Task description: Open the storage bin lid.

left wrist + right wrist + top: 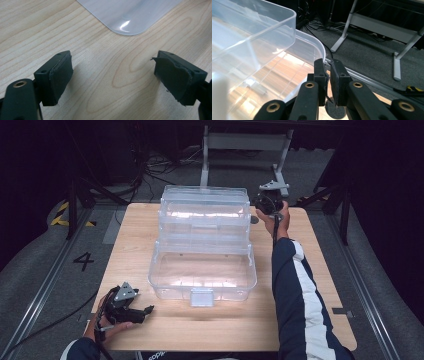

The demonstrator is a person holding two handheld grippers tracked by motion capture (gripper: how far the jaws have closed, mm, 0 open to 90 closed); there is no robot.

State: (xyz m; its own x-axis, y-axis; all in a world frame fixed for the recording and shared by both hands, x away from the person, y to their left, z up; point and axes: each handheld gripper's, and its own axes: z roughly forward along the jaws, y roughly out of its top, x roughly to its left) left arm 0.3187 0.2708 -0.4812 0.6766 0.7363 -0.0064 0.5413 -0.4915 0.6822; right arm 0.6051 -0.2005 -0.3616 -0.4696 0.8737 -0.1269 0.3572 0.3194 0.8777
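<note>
At the bottom left of the high view, nearest the camera, the left gripper (148,309) rested low over the wooden table (310,285), held in the person's left hand (102,327), its jaws spread wide with nothing but bare wood grain between them. In the left gripper view a rounded corner of the clear plastic box (130,17) showed in the upper middle of the frame, well apart from the pads (60,76). The box (202,245) stood in the middle of the table, opened out in stepped tiers, with a small latch at its front edge. At the upper right of the high view the right gripper (256,205) was held up just beside the box's far right corner, jaws clenched; in the right gripper view they stood pressed together beside the box's curved rim (318,48), and whether they pinched the rim could not be told. A dark sleeve with a white stripe (305,295) crossed the right side of the table. Beyond lay grey carpet (45,260), tangled cables (160,165) and a grey metal stand (240,145) against a dark room.
</note>
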